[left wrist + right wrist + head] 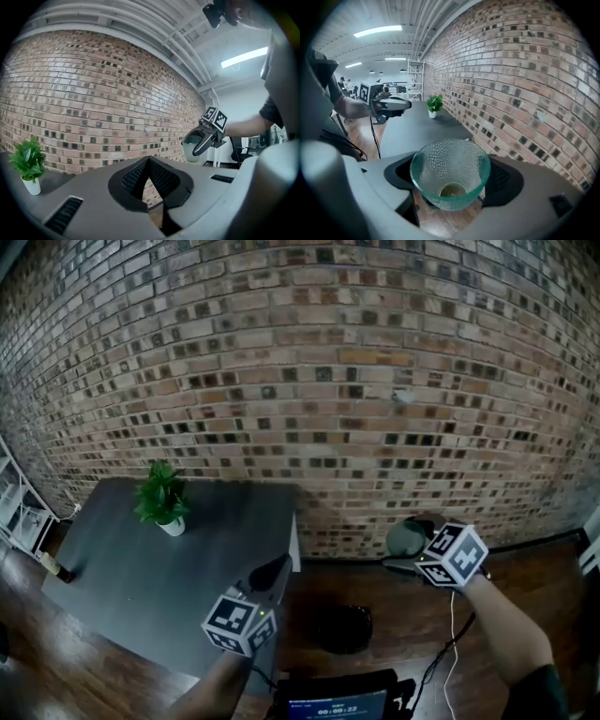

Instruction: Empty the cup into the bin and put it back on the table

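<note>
Currently, a green textured glass cup (pixel 450 173) is gripped between the jaws of the right tool (pixel 412 557) and held off the table (pixel 141 568), over the wooden floor (pixel 525 568) near the brick wall (pixel 328 381). A dark round bin (pixel 342 629) is seen on the floor, beside the table. The left tool (pixel 149 176) is closed on nothing at the table's edge. A small potted plant (pixel 161 498) is set on the table.

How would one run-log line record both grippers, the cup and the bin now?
right gripper: shut on cup | left gripper: shut, empty | cup: off table | bin: on floor beside table
</note>
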Motion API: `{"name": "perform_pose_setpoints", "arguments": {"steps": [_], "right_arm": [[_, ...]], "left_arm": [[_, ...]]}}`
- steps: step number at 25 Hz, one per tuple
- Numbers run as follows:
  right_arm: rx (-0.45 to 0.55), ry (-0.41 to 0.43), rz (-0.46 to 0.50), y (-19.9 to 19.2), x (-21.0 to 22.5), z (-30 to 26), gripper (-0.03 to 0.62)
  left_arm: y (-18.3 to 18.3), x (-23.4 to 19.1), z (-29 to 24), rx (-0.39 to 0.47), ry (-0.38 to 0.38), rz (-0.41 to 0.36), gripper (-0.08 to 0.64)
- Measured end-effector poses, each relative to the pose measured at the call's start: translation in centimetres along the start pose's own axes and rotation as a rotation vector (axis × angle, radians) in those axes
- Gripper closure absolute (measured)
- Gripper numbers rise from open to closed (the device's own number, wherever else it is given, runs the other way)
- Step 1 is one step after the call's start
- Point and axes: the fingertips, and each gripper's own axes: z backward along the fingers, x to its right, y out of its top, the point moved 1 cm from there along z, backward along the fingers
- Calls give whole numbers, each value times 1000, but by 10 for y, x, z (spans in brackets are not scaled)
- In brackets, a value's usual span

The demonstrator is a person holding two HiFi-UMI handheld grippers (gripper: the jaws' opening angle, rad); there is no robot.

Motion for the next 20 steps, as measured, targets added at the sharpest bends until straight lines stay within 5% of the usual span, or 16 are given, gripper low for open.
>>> {"name": "perform_pose_setpoints", "arguments": {"steps": [20], "right_arm": [[-204, -65, 285, 5, 20, -5, 189]], "left_arm": [[3, -14, -10, 24, 26, 17, 565]]}}
